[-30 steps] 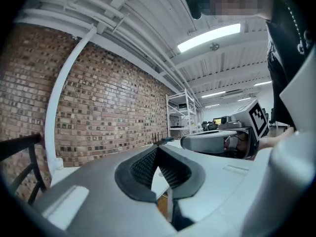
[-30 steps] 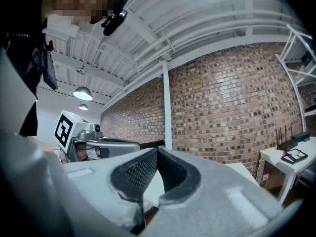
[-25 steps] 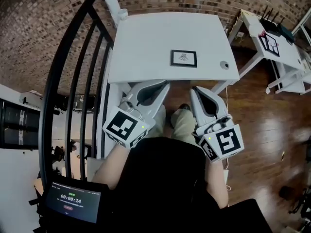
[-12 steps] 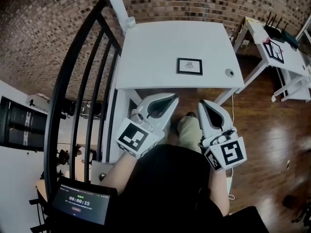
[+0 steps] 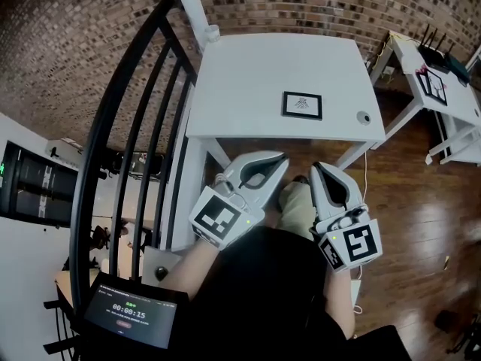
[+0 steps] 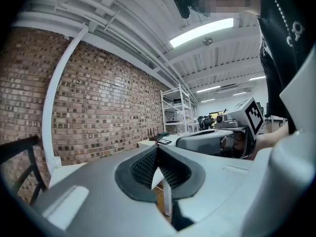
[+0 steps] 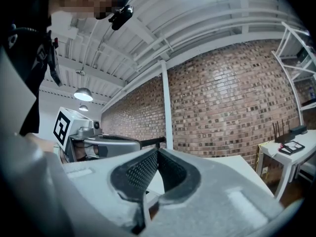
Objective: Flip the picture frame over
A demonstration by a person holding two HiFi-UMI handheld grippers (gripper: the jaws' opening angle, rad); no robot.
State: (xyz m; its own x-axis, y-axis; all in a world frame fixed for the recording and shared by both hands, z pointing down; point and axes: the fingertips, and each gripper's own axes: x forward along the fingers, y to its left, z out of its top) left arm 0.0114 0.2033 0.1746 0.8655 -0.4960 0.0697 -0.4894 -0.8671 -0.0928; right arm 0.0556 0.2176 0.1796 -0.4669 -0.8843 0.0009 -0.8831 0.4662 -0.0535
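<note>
Both claws are clenched on nothing: left gripper [image 5: 281, 159] and right gripper [image 5: 316, 168] sit level, short of the white table's [image 5: 240, 74] near edge and well apart from the picture frame [image 5: 302, 104]. The frame lies flat, picture up, on the table's right half near a round hole [image 5: 364, 116]. Likely risk: the frame lies flush on a smooth top, so a jaw tip may fail to get under its edge and shove it off onto the wood floor [image 5: 421, 201], or a one-sided pinch lets it twist out mid-flip. Room: brick wall [image 5: 316, 6], black railing [image 5: 128, 126] left, second white table [image 5: 451, 89] right.
</note>
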